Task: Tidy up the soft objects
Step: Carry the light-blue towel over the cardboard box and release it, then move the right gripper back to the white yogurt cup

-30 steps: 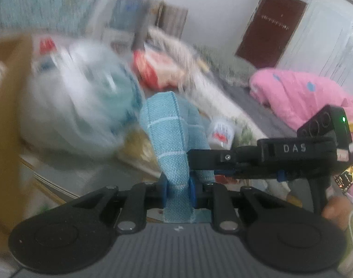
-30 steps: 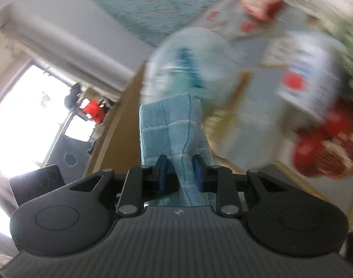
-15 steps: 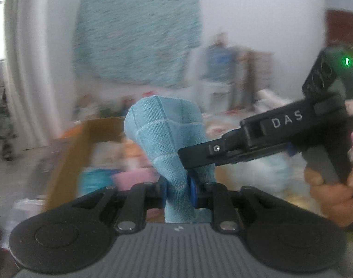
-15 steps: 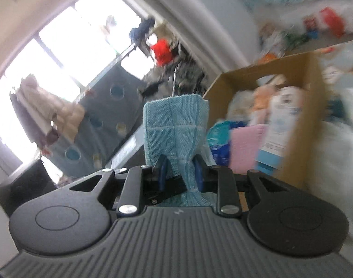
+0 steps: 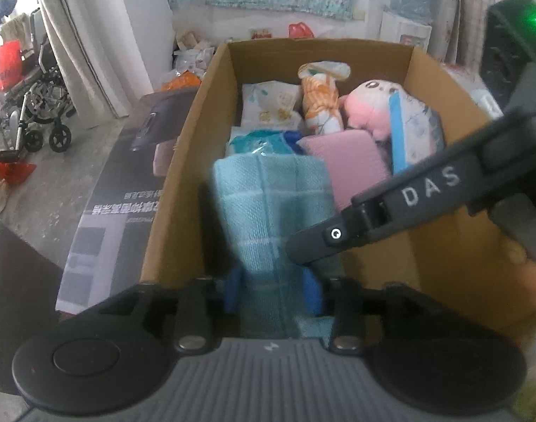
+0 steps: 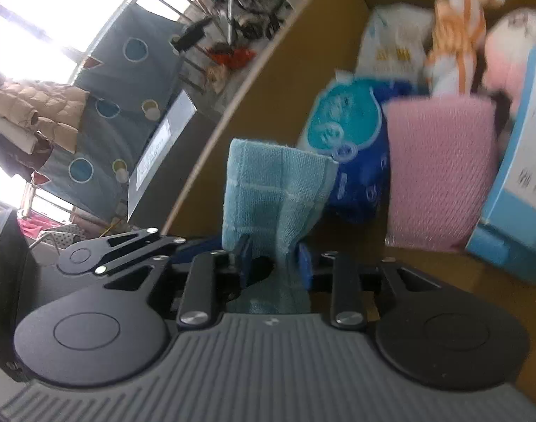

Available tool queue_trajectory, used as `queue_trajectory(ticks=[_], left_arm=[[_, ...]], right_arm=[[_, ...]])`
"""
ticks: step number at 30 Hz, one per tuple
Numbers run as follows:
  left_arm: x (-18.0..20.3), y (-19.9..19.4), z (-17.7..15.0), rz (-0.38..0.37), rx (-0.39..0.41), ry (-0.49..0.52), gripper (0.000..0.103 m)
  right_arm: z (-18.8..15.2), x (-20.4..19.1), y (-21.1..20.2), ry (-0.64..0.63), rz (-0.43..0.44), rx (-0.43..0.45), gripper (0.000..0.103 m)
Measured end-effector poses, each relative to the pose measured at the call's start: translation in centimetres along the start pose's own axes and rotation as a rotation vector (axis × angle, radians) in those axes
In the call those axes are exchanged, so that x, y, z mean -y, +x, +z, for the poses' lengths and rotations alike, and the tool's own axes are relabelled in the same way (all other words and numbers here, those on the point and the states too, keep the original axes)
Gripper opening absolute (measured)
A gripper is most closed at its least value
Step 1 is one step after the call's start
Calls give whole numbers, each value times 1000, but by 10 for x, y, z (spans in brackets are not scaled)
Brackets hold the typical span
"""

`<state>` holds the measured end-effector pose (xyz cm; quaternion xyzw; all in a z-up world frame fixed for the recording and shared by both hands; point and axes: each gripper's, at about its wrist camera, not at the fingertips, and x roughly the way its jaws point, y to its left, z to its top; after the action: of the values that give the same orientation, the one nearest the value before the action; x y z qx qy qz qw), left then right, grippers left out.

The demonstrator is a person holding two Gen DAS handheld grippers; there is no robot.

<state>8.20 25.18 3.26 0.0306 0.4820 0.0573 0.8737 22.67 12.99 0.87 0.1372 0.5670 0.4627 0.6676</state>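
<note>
A folded light-blue towel (image 5: 268,204) (image 6: 275,190) hangs over the near end of an open cardboard box (image 5: 320,44) (image 6: 268,70). It stands between the blue pads of my left gripper (image 5: 271,292). Those jaws are opening and the cloth sits loose between them. My right gripper (image 6: 275,263) is still pinching the same towel from the right while its jaws begin opening. One of its fingers (image 5: 338,235) crosses the left wrist view. In the box lie a pink plush (image 5: 370,105), a pink folded cloth (image 5: 349,161) (image 6: 440,176) and a blue packet (image 5: 264,140) (image 6: 345,147).
A white packet (image 5: 268,102), an orange-and-white doll (image 5: 320,102) and a blue-and-white carton (image 5: 415,130) also fill the box. A dark printed flat carton (image 5: 127,193) lies left of it. A wheelchair (image 5: 39,105) and a curtain (image 5: 102,35) stand at the far left.
Both grippers have swung with the towel away from the cluttered bed side to above the cardboard box. The left pads have spread apart, and the towel has relaxed between them.
</note>
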Motion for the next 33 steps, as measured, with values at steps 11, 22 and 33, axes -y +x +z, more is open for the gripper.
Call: queue_trajectory(ticks=[11, 22, 33], left_arm=[[-3, -20, -1, 15, 67, -32, 66], [44, -103, -22, -4, 360, 22, 91], [187, -121, -34, -374, 456, 260, 96]], right_arm=[[-5, 25, 24, 148, -22, -80, 66], [-58, 20, -109, 127, 289, 251, 81], [-215, 107, -300, 222, 204, 733, 88]])
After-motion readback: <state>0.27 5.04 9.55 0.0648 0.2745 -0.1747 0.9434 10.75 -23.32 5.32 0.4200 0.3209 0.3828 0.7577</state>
